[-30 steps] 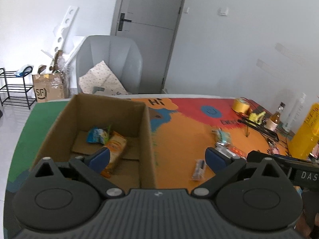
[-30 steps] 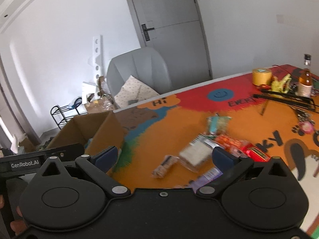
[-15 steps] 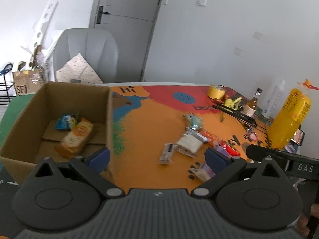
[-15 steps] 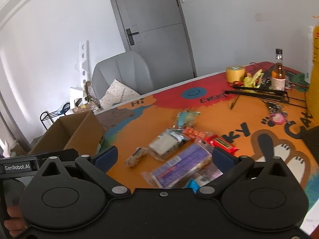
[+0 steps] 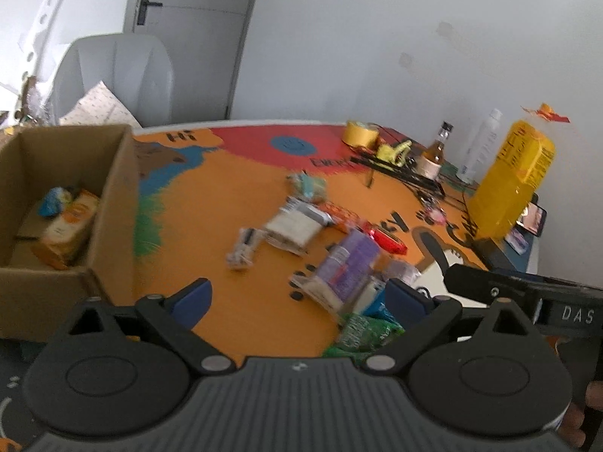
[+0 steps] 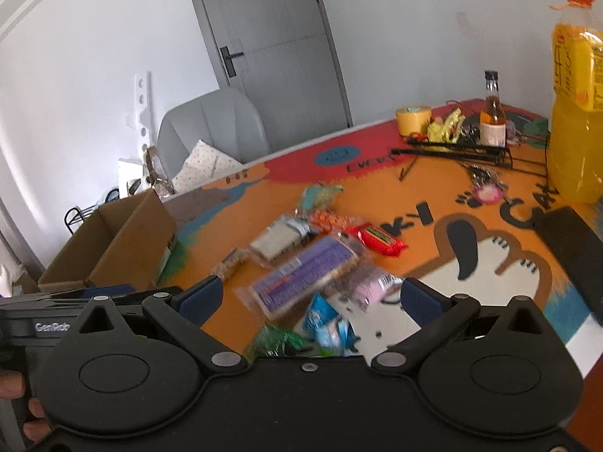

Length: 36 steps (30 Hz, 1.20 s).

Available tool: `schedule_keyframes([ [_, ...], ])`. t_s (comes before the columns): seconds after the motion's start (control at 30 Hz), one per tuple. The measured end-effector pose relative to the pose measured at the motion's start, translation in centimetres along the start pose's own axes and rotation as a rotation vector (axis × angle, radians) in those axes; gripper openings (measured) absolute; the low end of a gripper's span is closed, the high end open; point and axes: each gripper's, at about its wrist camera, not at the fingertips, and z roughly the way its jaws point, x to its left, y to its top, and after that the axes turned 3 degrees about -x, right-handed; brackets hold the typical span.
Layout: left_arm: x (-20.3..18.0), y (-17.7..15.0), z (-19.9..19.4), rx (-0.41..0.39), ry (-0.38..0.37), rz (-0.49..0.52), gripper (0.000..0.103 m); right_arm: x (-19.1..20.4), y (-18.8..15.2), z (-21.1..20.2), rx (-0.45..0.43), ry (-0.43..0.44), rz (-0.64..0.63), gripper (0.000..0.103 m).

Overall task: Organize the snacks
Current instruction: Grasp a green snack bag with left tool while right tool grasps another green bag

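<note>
Across the left wrist view, our left gripper (image 5: 296, 293) hangs above the orange printed table mat (image 5: 233, 203) with its blue-padded fingers spread wide and nothing between them. At ten o'clock from it sits the open brown cardboard box (image 5: 113, 196), which already holds an orange snack carton (image 5: 66, 228) and a small blue packet (image 5: 55, 203). The loose snacks lie from twelve to two o'clock: a flat purple-wrapped biscuit pack (image 5: 348, 263) nearest, a pale rectangular pack (image 5: 292, 226) beyond it, a small clear-wrapped bar (image 5: 245, 246) at twelve, and a crinkled green packet (image 5: 363, 333) just beside our right finger. Motion blur softens all of them.

From the right wrist view, our right gripper (image 6: 309, 295) also stands with jaws apart and empty. The purple biscuit pack (image 6: 307, 271) lies straight ahead at twelve o'clock, just beyond the fingertips, its long axis running from seven to one o'clock, so slanted across our opening. A blue packet (image 6: 328, 322) and the green packet (image 6: 277, 339) lie closest, low between the fingers; a red wrapped bar (image 6: 378, 241) sits at one o'clock. The box (image 6: 124, 241) is at ten o'clock.

We judge the right gripper the nearer and better lined up on the purple pack; a grip across its short width would need a slight turn of the wrist.
</note>
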Motion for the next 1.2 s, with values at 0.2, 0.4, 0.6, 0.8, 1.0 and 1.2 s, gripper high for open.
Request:
schedule_keyframes([
  [0.2, -1.5, -1.0, 1.4, 0.042, -0.041, 0.027, 0.088, -1.0, -1.0, -0.1, 0.041, -0.014, 0.024, 0.093],
  [0.4, -2.7, -1.7, 2.9, 0.087, -0.077, 0.042, 0.081, -2.3, -1.9, -0.1, 0.071, -0.02, 0.048, 0.087],
  [0.6, -4.1, -2.4, 4.5, 0.126, -0.101, 0.071, 0.076, -4.0, -2.4, -0.2, 0.086, -0.044, 0.08, 0.085],
  [0.8, -4.5, -3.1, 6.2, 0.175, -0.092, 0.079, 0.048, -5.0, -2.7, 0.0, 0.093, -0.04, 0.104, 0.083],
  [1.0, -4.0, -3.2, 6.3, 0.177, -0.084, 0.07, 0.027, -5.1, -2.9, 0.6, 0.113, -0.019, 0.112, 0.083],
  [1.2, -3.7, -2.9, 5.9, 0.175, -0.083, 0.066, 0.026, -4.6, -3.4, 1.3, 0.138, 0.004, 0.101, 0.083],
])
